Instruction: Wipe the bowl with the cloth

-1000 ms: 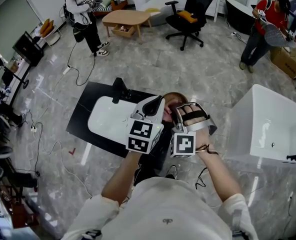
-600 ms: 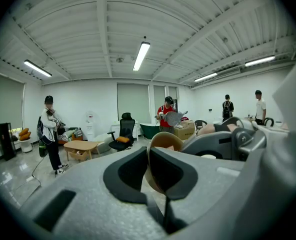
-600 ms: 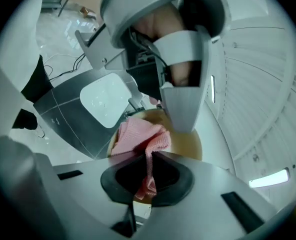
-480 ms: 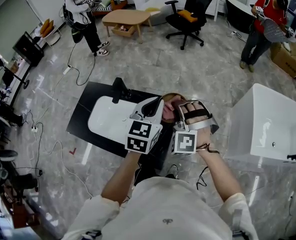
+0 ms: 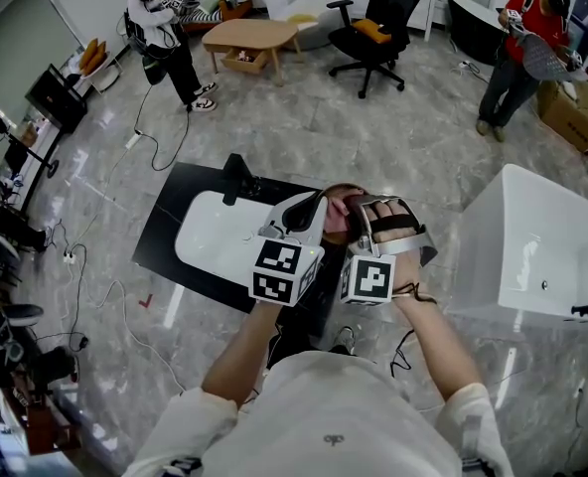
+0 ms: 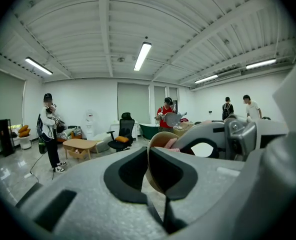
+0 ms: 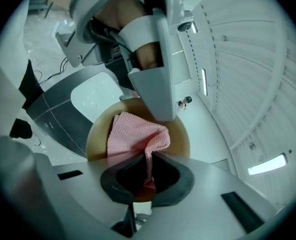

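Pink knitted cloth [image 7: 135,136] is pinched between the right gripper's [image 7: 149,160] nearly closed jaws and pressed into the round tan wooden bowl [image 7: 180,134]. The left gripper [image 6: 149,159] clamps the bowl by its rim, holding it in the air above the black table [image 5: 165,217]. That rim grip looks thin, so a hard wiping push could lever the bowl loose. Only a fold of cloth is caught and may slip free.
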`<action>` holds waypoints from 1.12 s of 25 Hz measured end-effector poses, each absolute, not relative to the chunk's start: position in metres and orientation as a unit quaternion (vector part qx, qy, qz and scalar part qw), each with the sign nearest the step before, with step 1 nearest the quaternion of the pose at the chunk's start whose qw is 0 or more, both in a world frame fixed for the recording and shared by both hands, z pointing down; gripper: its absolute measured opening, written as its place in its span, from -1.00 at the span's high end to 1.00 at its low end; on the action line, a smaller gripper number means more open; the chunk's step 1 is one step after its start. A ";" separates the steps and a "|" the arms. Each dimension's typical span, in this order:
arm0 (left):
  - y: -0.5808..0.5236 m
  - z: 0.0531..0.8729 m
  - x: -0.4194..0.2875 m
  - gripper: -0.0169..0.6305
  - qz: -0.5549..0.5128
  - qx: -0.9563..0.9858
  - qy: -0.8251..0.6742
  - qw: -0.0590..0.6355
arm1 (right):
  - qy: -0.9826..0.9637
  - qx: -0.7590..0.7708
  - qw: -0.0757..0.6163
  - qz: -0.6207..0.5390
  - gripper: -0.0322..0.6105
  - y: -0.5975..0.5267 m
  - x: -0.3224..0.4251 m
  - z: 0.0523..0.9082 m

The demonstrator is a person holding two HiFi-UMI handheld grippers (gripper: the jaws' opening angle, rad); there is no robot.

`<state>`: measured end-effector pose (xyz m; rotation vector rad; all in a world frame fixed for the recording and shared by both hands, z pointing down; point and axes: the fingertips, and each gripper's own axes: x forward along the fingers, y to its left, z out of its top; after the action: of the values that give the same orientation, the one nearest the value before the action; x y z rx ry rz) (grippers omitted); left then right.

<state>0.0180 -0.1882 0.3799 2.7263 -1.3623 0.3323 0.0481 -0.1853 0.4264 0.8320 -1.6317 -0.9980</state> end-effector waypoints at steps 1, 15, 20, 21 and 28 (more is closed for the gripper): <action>-0.189 0.381 0.015 0.87 0.107 0.887 -0.447 0.040 | -0.683 0.339 0.508 -0.401 0.85 -0.184 0.047 0.430; -0.183 0.400 0.001 0.87 0.124 0.876 -0.463 0.048 | -0.795 0.267 0.462 -0.288 0.85 -0.140 0.015 0.453; -0.188 0.410 -0.010 0.87 0.131 0.868 -0.476 0.058 | -0.813 0.246 0.451 -0.275 0.85 -0.127 0.018 0.455; -0.189 0.412 -0.011 0.87 0.131 0.866 -0.478 0.060 | -0.818 0.245 0.446 -0.266 0.85 -0.125 0.021 0.456; -0.199 0.422 -0.033 0.87 0.130 0.854 -0.497 0.082 | -0.879 0.326 0.298 -0.178 0.85 -0.119 0.053 0.410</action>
<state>-0.0328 -0.1988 0.4221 2.5514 -1.4847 0.3870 0.0527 -0.1191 0.4099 0.8668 -2.3370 -0.4720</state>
